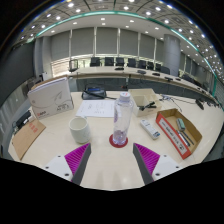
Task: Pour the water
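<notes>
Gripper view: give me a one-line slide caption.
Hand-held gripper open, a clear water bottle on a red coaster just ahead of its fingers, white cup beside it.

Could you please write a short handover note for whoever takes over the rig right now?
Hand-held gripper: open and empty, fingers spread, low over the table.
Water bottle: upright on a red coaster, just ahead of the fingers, roughly centred between them, not touched. I cannot tell whether its cap is on.
White cup: upright, beside the bottle on the side of the left finger, apart from it.
Done: nothing that shows; the bottle has not been picked up.
Left: close in, grip the bottle, lift it, tip it over the cup, then set it back.
</notes>
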Available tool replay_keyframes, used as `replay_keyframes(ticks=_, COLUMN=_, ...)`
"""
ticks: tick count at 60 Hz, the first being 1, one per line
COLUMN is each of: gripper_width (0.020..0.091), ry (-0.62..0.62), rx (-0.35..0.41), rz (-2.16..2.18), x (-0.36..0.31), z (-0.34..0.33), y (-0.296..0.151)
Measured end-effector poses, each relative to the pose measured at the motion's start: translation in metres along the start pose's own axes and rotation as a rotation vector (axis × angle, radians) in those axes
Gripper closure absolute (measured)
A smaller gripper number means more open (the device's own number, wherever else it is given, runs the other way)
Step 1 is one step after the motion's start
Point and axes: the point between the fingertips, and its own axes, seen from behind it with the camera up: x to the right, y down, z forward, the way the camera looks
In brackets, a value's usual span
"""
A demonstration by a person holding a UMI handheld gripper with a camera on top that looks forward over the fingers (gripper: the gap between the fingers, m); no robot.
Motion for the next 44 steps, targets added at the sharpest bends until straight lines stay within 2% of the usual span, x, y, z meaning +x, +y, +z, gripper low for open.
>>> replay_keyframes(ticks=10, gripper_width=0.0246, ry=0.019, rx=-0.006, rz=-0.017, x=-0.039, z=-0.086, y=0.011)
replay_keyframes(ticks=20, gripper_width=0.0244, ry=0.029, rx=-0.009, rz=-0.021, x=-0.073, z=-0.14, y=0.024)
replay_keyframes(ticks=44, gripper_width=0.0245, ry=-0.056, rx=-0.049, rz=0.015, x=-0.108, z=-0.181, y=0.048)
